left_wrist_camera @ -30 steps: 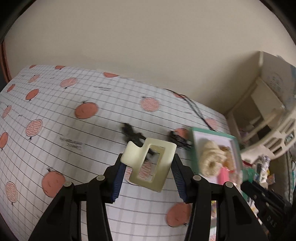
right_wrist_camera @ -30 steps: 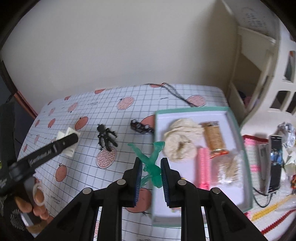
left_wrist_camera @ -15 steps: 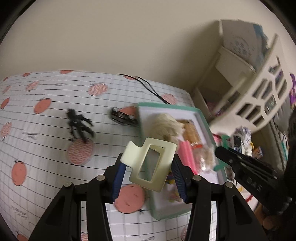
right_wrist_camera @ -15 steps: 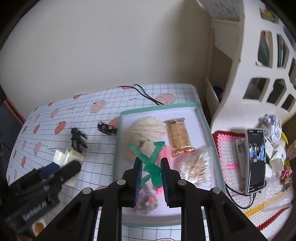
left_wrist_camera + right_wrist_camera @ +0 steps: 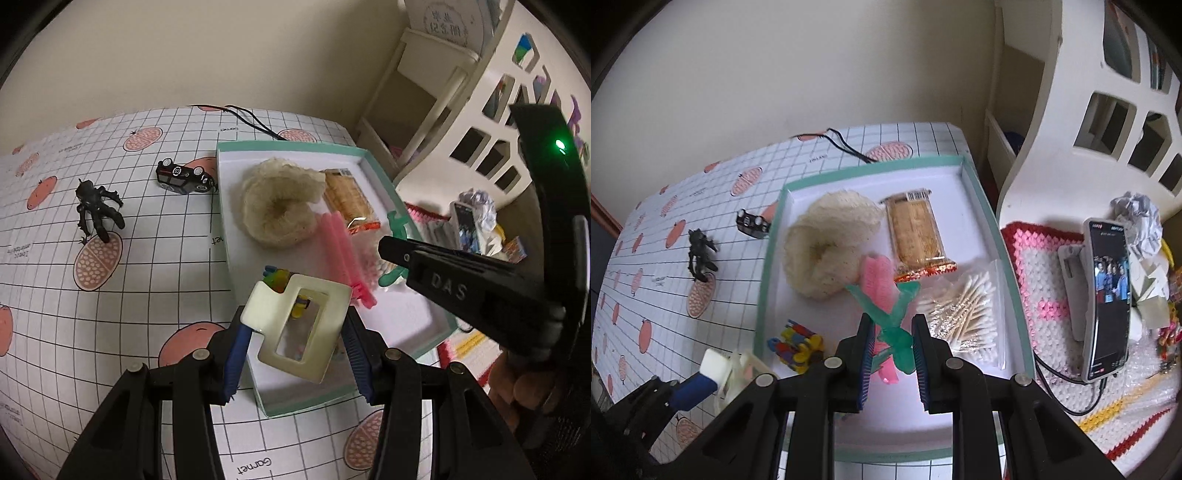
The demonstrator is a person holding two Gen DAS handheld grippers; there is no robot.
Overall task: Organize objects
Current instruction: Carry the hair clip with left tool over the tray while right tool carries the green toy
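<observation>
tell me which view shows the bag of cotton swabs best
The right wrist view: the bag of cotton swabs lies almost whole in the tray. In the left wrist view only a sliver shows behind the pink item and the right hand-held gripper.

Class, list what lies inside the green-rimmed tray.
Inside the tray: cream scrunchie, wrapped biscuits, pink comb, bagged cotton swabs, colourful clips. The right gripper hides the floor beneath it.

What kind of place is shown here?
Probably a room in a home: a table under a fruit-print cloth, a white cut-out shelf unit, and a crocheted mat holding a phone.
</observation>
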